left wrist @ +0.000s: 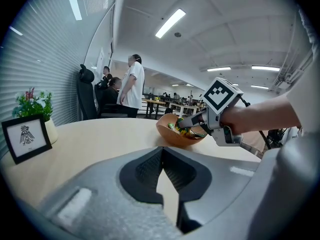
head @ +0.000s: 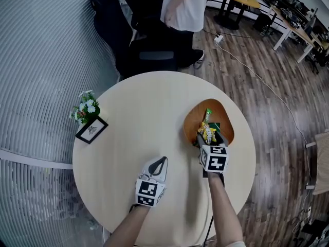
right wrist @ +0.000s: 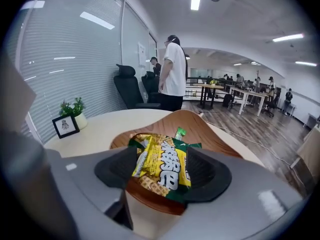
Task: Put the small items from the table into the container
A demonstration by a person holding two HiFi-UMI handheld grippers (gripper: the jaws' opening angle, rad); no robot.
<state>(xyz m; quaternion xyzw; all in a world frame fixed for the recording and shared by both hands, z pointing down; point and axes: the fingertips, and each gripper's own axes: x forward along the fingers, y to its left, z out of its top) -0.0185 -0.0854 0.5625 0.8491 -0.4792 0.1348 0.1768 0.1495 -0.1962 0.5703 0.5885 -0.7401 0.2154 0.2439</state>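
Left gripper [head: 160, 163] hovers over the near table [head: 139, 117], jaws pressed together on nothing. Right gripper [head: 208, 138] is over the wooden bowl [right wrist: 200, 129], jaws opening, yellow snack packet [right wrist: 162, 166] between the pads, long axis near-to-far, bowl straight below. The packet hides whatever lies beneath it.

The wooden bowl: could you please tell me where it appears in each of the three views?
Head view: wooden bowl right of centre on the round table.
Left gripper view: bowl just right of centre, at mid-height.
Right gripper view: bowl in the centre, behind the yellow snack packet.
Shared landmark: the framed picture beside the potted plant, at the left in every view.
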